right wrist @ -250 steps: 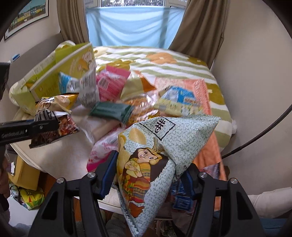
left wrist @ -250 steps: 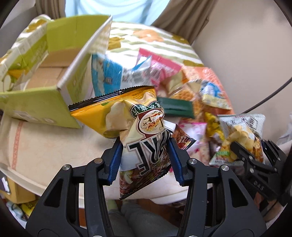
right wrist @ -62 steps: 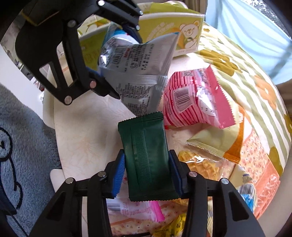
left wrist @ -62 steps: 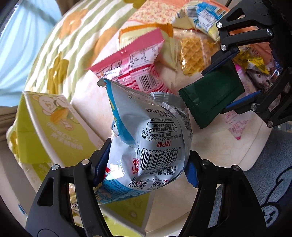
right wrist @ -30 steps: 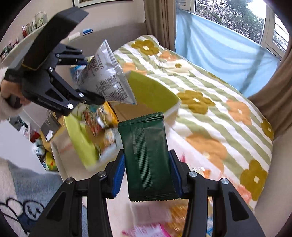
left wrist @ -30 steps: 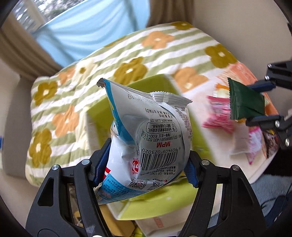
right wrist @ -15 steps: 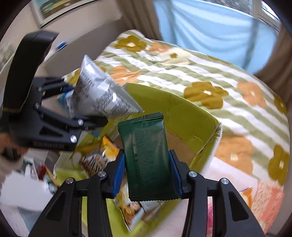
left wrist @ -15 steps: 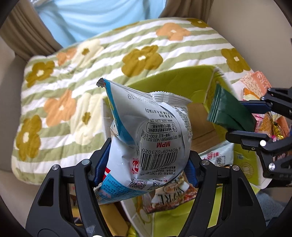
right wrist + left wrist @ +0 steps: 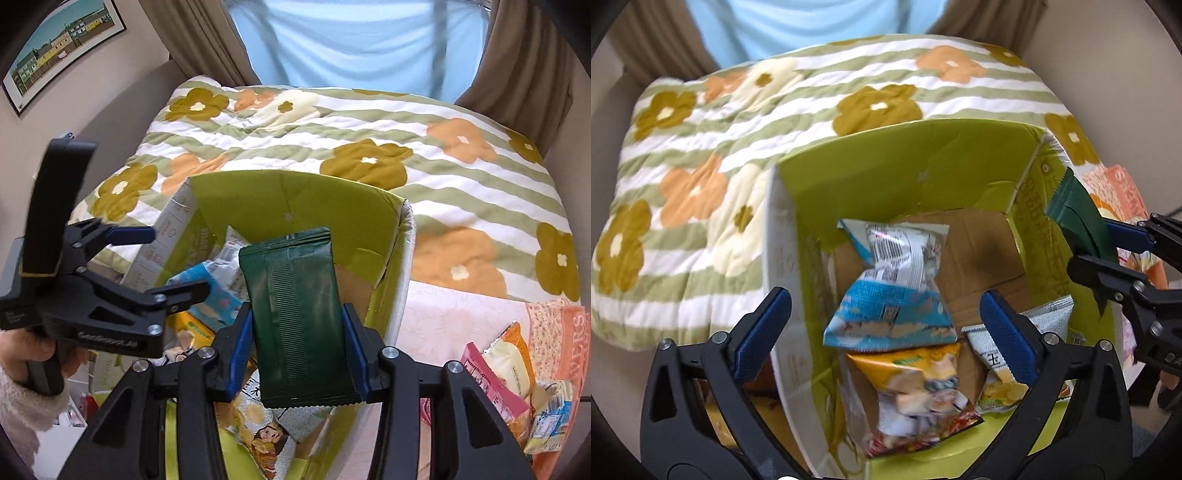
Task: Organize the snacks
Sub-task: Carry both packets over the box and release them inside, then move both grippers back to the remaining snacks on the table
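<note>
A green cardboard box [image 9: 916,155] stands open below both grippers. My left gripper [image 9: 884,328] hangs over it, its jaws opening wide and touching nothing. Free of the pads, the blue and silver snack bag [image 9: 894,284] sits inside the box, above a yellow chip bag [image 9: 919,398] and a pale green bag [image 9: 1019,343]. My right gripper [image 9: 298,343] is shut on a dark green packet [image 9: 295,325], held upright over the box [image 9: 295,199] near its right wall. The left gripper [image 9: 125,266] shows at the left of the right wrist view, and the blue bag [image 9: 214,288] lies below it.
The box rests against a quilt [image 9: 369,129] with green stripes and flowers. To its right, on a pale tabletop [image 9: 454,317], lie a pink striped packet [image 9: 495,380] and an orange and cream packet [image 9: 513,362]. A hand in a fluffy sleeve [image 9: 22,406] holds the left gripper.
The left jaws have spread and the blue and silver bag has dropped from them into the box. Both grippers have come lower over the box; the right one still holds the green packet.
</note>
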`<state>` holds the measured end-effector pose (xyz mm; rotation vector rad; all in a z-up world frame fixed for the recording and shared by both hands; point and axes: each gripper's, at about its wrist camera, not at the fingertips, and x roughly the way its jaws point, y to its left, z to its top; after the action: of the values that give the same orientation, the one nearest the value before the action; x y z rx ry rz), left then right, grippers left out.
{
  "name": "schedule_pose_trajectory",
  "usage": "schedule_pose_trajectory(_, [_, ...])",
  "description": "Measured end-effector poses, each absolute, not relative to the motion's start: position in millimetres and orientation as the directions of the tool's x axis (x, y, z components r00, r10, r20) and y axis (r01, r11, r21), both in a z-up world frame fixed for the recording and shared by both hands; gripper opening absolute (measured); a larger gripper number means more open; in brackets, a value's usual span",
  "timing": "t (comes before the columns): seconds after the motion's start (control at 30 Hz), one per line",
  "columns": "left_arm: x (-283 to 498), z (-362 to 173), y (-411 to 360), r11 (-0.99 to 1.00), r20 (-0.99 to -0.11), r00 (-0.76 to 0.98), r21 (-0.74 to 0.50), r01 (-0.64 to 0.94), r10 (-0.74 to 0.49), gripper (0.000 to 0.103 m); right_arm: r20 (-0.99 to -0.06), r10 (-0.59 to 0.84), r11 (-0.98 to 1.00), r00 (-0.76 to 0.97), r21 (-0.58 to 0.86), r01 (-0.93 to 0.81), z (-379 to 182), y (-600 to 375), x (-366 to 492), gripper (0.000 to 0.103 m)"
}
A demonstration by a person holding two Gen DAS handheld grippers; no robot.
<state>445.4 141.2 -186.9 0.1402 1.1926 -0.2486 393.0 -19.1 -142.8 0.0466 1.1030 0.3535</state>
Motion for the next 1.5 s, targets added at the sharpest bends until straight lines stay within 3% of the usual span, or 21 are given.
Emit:
schedule_pose_trajectory(0.2, [414,-177,148,0.988,-0.913,0.401,-0.009,0.156,-0.072,0.101,-0.858,0.305,0.944,0.413,0.214,-0.251,-149,-13,397,0.042])
schedule_pose_trajectory(0.53, [392,-187,151,0.992,-0.917,0.392,-0.027,0.125,-0.074,0.101,-0.876,0.307,0.945,0.372,0.235,-0.226,-169,-9,412,0.044])
schedule_pose_trajectory(0.57, [390,-186,153,0.993,-0.916,0.395,-0.027,0.119,-0.072,0.101,-0.872,0.312,0.945,0.378,0.242,-0.222,-169,-9,411,0.054])
schedule_pose_trajectory(0.6, [387,-185,155,0.994,-0.914,0.400,-0.024,0.110,-0.067,0.101,-0.863,0.328,0.940,0.384,0.258,-0.223,-168,-10,411,0.074])
schedule_pose_trajectory(0.67, [382,-184,159,0.995,-0.912,0.406,-0.017,0.096,-0.054,0.101,-0.840,0.365,0.928,0.401,0.295,-0.229,-164,-13,409,0.098])
schedule_pose_trajectory(1.03, [348,-175,168,0.994,-0.900,0.428,-0.037,0.102,-0.077,0.101,-0.802,0.375,0.927,0.465,0.308,-0.215,-147,-11,374,0.099])
schedule_pose_trajectory(1.5, [318,-142,112,0.959,-0.854,0.473,-0.091,0.269,-0.214,0.101,-0.773,0.258,0.964,0.580,0.241,-0.107,-99,-55,302,0.099])
